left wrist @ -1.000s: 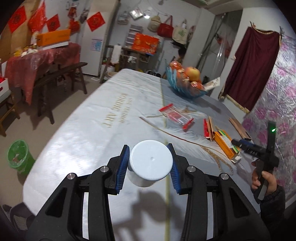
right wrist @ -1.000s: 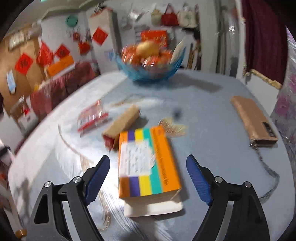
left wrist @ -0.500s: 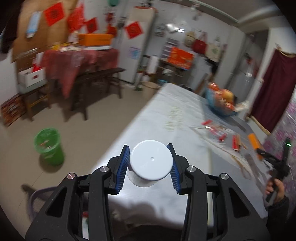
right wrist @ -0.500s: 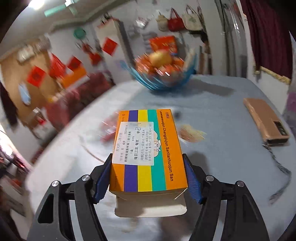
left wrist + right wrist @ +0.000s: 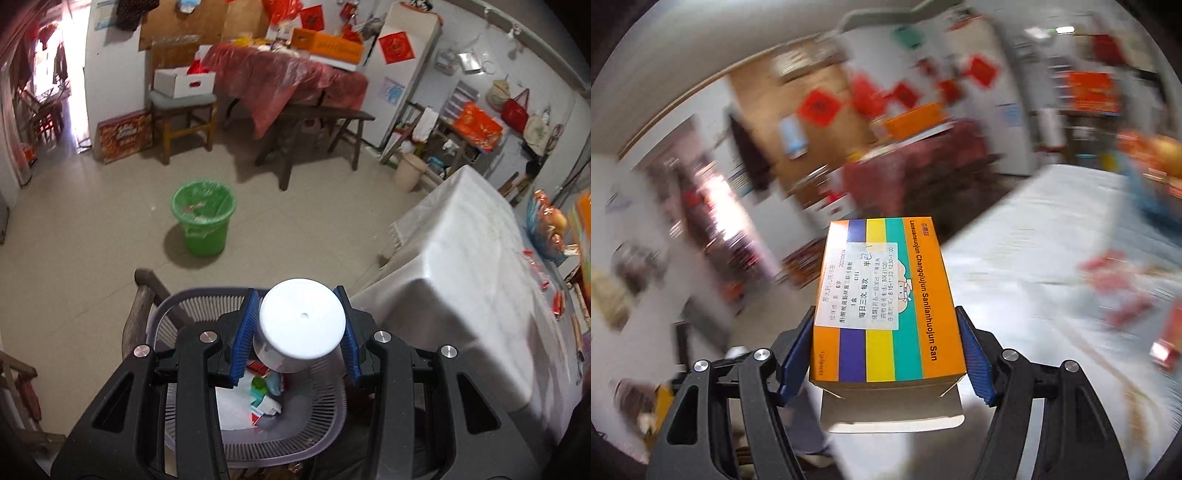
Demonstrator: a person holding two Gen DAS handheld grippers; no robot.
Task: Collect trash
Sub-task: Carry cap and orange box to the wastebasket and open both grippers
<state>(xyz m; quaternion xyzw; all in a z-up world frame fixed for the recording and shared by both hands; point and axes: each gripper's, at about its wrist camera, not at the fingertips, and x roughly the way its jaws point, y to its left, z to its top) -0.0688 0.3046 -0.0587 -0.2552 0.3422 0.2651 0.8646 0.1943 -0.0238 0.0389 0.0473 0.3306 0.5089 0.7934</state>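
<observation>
My left gripper (image 5: 301, 314) is shut on a white round lidded container (image 5: 306, 332). It hangs over a grey slotted waste basket (image 5: 325, 402) that has paper and wrappers (image 5: 266, 402) in it, beside the corner of the white-covered table (image 5: 461, 277). In the right wrist view my right gripper (image 5: 886, 354) is shut on a striped orange, purple, yellow and green medicine box (image 5: 882, 295), held in the air off the table (image 5: 1034, 258). The box's end flap hangs open. The room behind it is blurred.
A green bin (image 5: 203, 218) with a liner stands on the tiled floor. On the table lie red wrappers (image 5: 557, 302) and a blue fruit bowl (image 5: 546, 229). A wooden bench (image 5: 317, 125) and a chair (image 5: 184, 110) stand by the far wall.
My left gripper swung with the white container from over the table to above the grey basket. My right gripper shut on the striped box, lifted it and swung left.
</observation>
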